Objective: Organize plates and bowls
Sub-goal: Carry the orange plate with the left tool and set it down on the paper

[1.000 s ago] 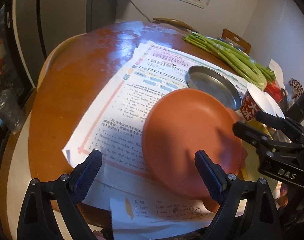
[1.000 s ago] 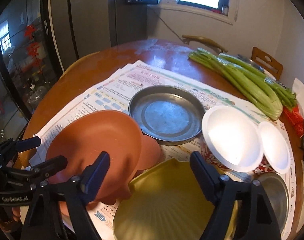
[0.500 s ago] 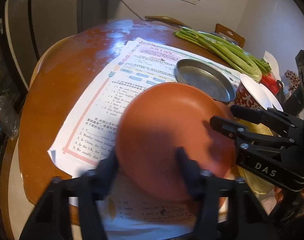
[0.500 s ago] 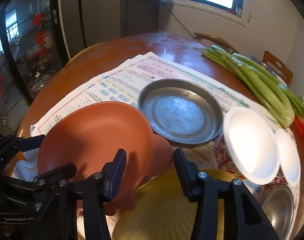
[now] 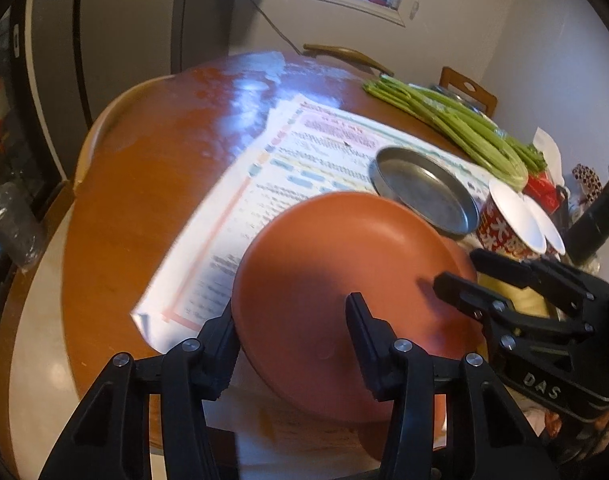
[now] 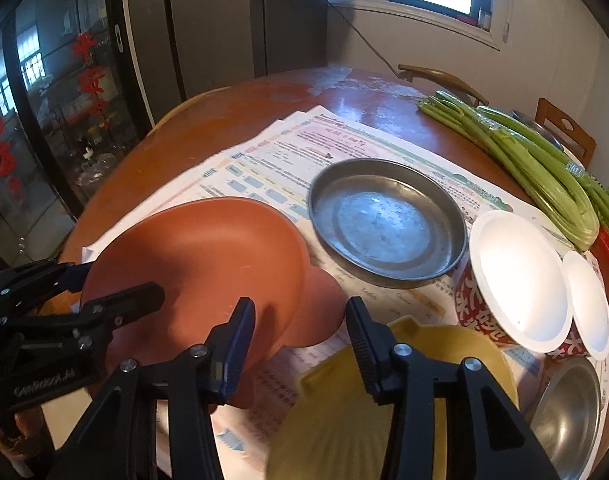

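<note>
Terracotta plate (image 5: 336, 272) is off the desk (image 5: 144, 160) and tilted, just in front of the steel dish (image 6: 384, 224), with its far rim overlapping the dish's near edge in the left wrist view. The left gripper (image 5: 290, 308) has it by the near rim. Its fingers have just been closing and now stand narrowed, one against the outside of the rim and the other lying on the plate's inner face, so they clamp the plate. The right gripper (image 6: 299, 303) is on the rim at the other side. In the left wrist view one finger rests on the inner face and the other sits beyond the edge. These fingers are drawn in as far as they go and grip the same plate.

A second terracotta plate (image 6: 324, 308) lies flat on the printed paper sheets (image 5: 304, 152) in front of the steel dish, partly under the raised one. A yellow plate (image 6: 336, 400) is also in front of the dish, nearer the right wrist camera. Two red-printed cups with white lids (image 6: 516, 276) stand just right of the dish, and a small steel bowl (image 6: 568, 412) sits in front of the cups. A bundle of celery (image 6: 544, 160) lies behind the dish, to its right.
</note>
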The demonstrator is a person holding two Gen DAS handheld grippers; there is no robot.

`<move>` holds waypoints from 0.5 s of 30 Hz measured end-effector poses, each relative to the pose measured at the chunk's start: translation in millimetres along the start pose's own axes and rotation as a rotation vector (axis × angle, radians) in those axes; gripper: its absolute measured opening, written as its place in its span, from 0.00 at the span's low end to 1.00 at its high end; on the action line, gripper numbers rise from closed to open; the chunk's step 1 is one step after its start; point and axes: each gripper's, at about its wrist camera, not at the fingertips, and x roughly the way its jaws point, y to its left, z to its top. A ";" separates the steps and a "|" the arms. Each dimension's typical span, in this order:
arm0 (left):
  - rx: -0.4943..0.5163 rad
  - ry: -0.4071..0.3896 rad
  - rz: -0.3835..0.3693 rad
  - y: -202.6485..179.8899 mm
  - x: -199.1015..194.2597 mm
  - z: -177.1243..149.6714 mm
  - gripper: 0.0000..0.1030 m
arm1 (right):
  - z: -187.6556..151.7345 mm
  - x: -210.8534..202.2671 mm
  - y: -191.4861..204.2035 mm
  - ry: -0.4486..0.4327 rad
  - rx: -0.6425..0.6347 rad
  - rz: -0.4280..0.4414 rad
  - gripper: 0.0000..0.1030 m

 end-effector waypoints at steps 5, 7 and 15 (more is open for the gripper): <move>-0.005 -0.036 0.019 11.1 -10.2 13.6 0.50 | 9.5 -11.2 11.8 -0.035 -0.001 0.021 0.46; -0.009 -0.044 0.026 15.8 -12.5 19.2 0.50 | 14.9 -14.5 17.0 -0.045 -0.001 0.022 0.46; -0.017 -0.063 0.038 32.0 -6.7 41.4 0.50 | 29.4 -13.1 28.1 -0.055 0.008 0.032 0.46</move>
